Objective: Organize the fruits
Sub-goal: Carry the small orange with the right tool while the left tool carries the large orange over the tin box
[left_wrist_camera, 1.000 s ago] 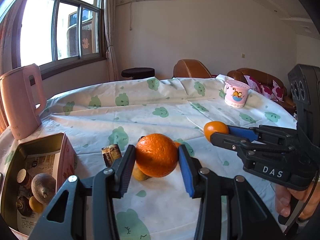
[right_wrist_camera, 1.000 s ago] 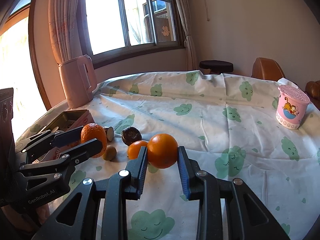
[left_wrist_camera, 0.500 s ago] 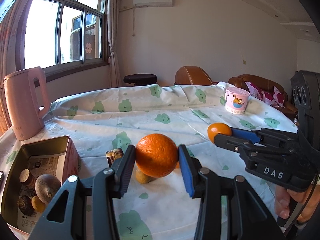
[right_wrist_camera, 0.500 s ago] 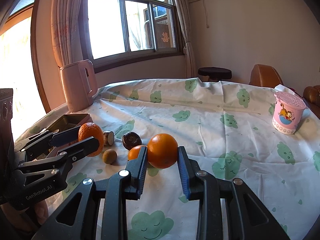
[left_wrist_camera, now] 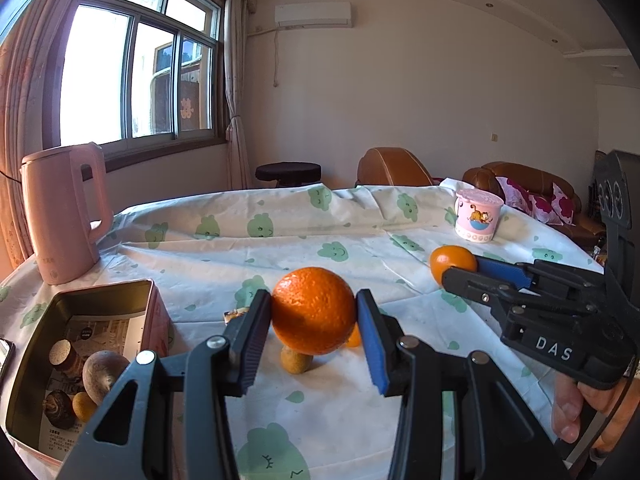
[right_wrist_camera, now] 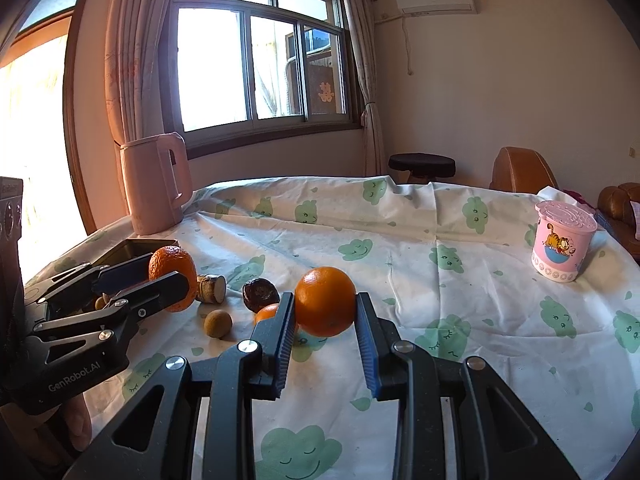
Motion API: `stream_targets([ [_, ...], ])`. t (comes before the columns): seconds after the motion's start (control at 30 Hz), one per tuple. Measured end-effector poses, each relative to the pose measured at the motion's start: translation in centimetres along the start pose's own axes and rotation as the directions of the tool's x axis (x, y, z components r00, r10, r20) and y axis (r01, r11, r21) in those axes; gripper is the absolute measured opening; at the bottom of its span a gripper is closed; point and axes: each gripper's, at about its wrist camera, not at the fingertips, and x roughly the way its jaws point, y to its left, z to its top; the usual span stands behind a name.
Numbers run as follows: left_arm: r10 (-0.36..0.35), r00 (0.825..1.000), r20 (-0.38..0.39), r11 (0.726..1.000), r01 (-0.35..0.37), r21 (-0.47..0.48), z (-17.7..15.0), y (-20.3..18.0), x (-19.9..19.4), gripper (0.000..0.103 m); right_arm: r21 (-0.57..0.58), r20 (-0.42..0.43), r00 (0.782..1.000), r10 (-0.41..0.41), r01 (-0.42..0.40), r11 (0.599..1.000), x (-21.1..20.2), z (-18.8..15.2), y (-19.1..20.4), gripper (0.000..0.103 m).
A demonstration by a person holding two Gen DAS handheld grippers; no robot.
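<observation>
Oranges clamped between each gripper's fingers, above tablecloth

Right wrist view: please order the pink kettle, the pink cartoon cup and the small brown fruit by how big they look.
1. pink kettle
2. pink cartoon cup
3. small brown fruit, clearly smallest although nearest.
The kettle stands farthest, so its lead is safe.

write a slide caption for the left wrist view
Left gripper clamps an orange above the tablecloth, beside an open tin.
</observation>
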Motion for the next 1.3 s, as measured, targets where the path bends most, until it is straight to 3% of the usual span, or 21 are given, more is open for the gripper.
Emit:
stream_targets([
  [0.2,0.019,1.0,0.02,1.0,-0.019,0.013,-0.2,0.1,-1.1,0.045,-0.025,0.025,1.0,-0.017,0.018,1.0,-0.5,0.0,0.6,0.031],
  [0.83,0.125,0.992,0.018,0.989,-0.123,-0.084,-0.8,7.0,-5.3,0.045,-0.085,0.0,0.985,0.171,-0.17,0.982,0.3,1.8,8.4,0.032],
  [1.3,0.188,0.982,-0.003,0.974,-0.187,-0.129,-1.5,11.3,-6.6,0.045,-0.163,-0.02,0.967,0.254,-0.254,0.953,1.3,2.7,14.4,0.032],
])
